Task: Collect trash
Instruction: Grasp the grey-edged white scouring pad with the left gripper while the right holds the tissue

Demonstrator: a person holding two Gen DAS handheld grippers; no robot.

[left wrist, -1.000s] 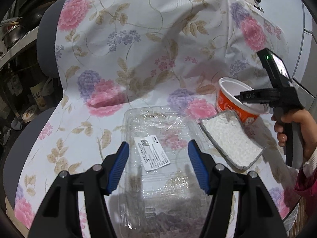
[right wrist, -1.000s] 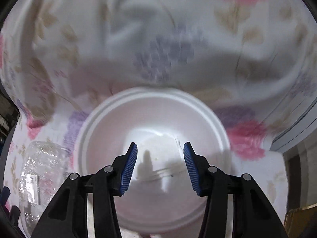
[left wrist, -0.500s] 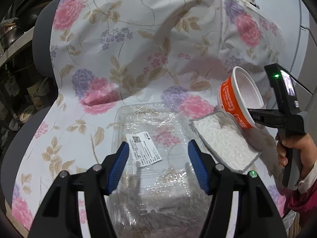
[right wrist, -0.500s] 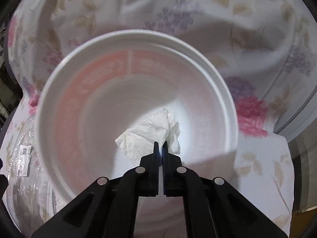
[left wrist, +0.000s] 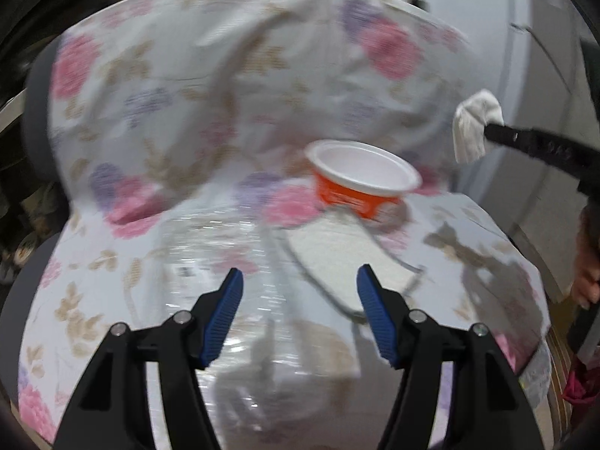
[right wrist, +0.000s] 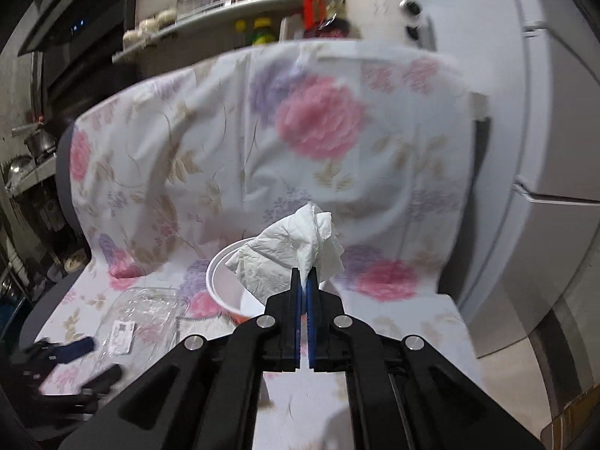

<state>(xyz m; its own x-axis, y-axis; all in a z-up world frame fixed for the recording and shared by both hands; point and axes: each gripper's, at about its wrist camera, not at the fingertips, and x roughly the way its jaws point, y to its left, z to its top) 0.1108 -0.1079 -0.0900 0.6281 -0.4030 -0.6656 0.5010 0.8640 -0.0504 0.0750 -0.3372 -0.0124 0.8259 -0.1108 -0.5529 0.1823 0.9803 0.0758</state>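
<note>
My right gripper is shut on a crumpled white tissue and holds it in the air above and to the right of the orange paper bowl. The tissue also shows in the left wrist view, clear of the bowl. The bowl stands upright and empty on the floral cloth. My left gripper is open and empty, low over a clear plastic clamshell container with a white label. The container also shows in the right wrist view.
A white cloth pad with grey edging lies between container and bowl. The floral cloth covers a chair seat and back. A white fridge stands at the right, kitchen shelves behind.
My right gripper closed on the tissue inside the bowl and lifted it up and out to the right. The bowl, tilted half a second ago, stands upright again. My left gripper shifted right.
</note>
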